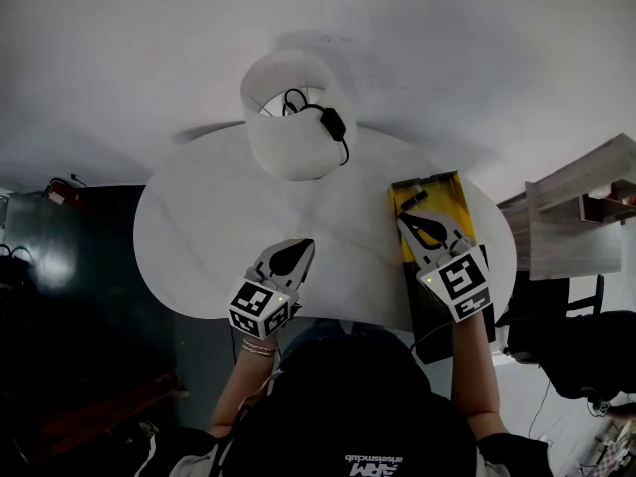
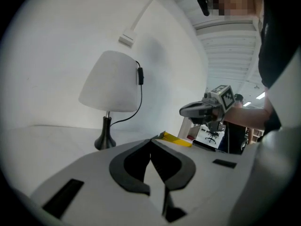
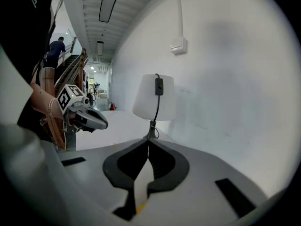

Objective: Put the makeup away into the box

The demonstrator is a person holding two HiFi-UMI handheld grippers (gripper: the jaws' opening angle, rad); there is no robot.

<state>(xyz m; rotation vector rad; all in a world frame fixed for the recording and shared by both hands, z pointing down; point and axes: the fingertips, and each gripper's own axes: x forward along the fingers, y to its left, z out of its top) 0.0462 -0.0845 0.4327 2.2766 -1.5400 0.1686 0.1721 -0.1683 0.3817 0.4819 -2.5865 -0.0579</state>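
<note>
Across mid-frame, the round white table (image 1: 204,227) lies mostly bare. The white drum-shade lamp (image 1: 293,117) stands at its far edge, and the yellow open box (image 1: 459,202) at its right edge. The left gripper (image 1: 303,244), at lower centre, and the right gripper (image 1: 402,222), over the box, are both clenched and empty.

The right hand-held gripper (image 1: 405,223) hangs over the long yellow box (image 1: 452,192) — near end covered, the small dark item (image 1: 415,198) inside too tiny to name. Left gripper view: only the box's yellow corner (image 2: 176,139) shows — rest blocked by the left hand-held gripper (image 2: 151,142).
</note>
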